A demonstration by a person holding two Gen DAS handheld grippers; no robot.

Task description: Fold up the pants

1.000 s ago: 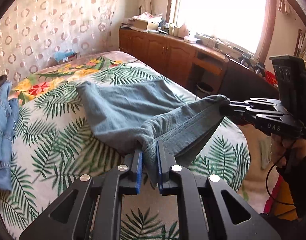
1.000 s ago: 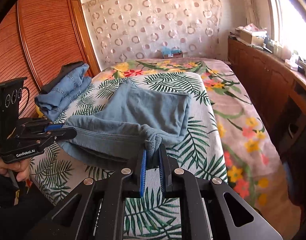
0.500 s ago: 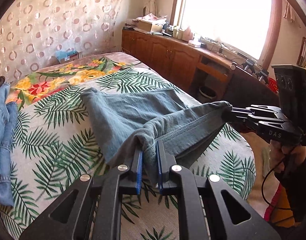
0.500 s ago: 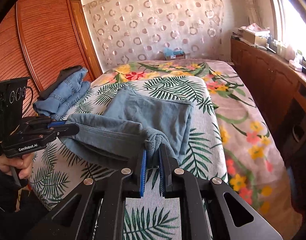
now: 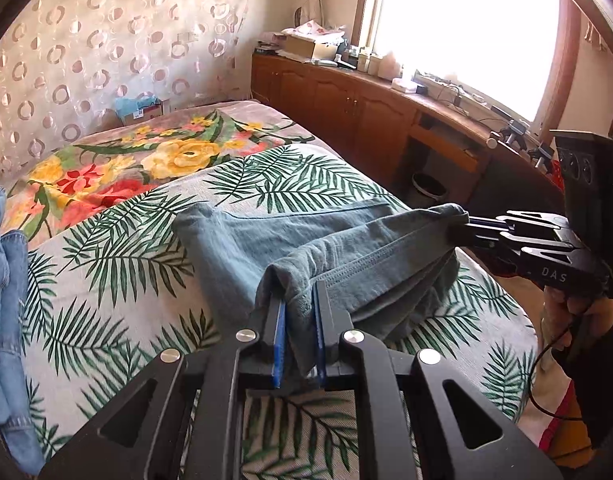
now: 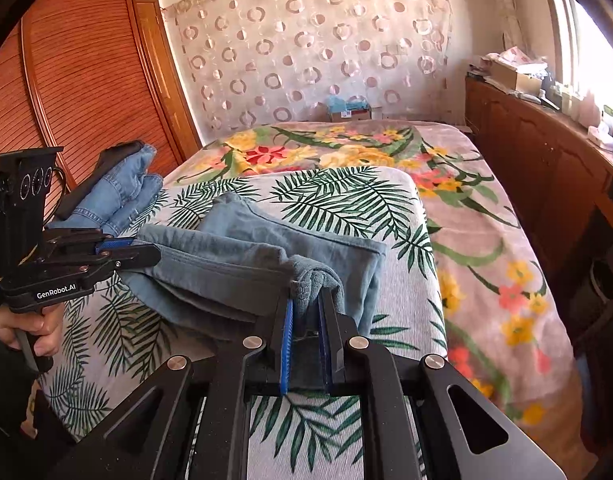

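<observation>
Both grippers, left (image 5: 298, 304) and right (image 6: 306, 304), pinch blue pants (image 5: 266, 240) over a palm-print bed (image 5: 106, 280); wooden cabinets (image 5: 346, 108) line the sunny window (image 5: 466, 28).

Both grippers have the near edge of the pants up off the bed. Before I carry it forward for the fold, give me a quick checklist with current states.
1. Left gripper shut on the pants: ok, cloth sits between its fingers.
2. Right gripper shut on pants: ok, a bunched corner is pinched.
3. Held edge taut between grippers: ok, only slight sag.
4. Far end of pants lying flat on the palm-leaf cover: ok.
5. Landing area ahead free: ok; the folded jeans lie off to the left, apart.
6. Both layers caught in each grip: cannot tell.
</observation>
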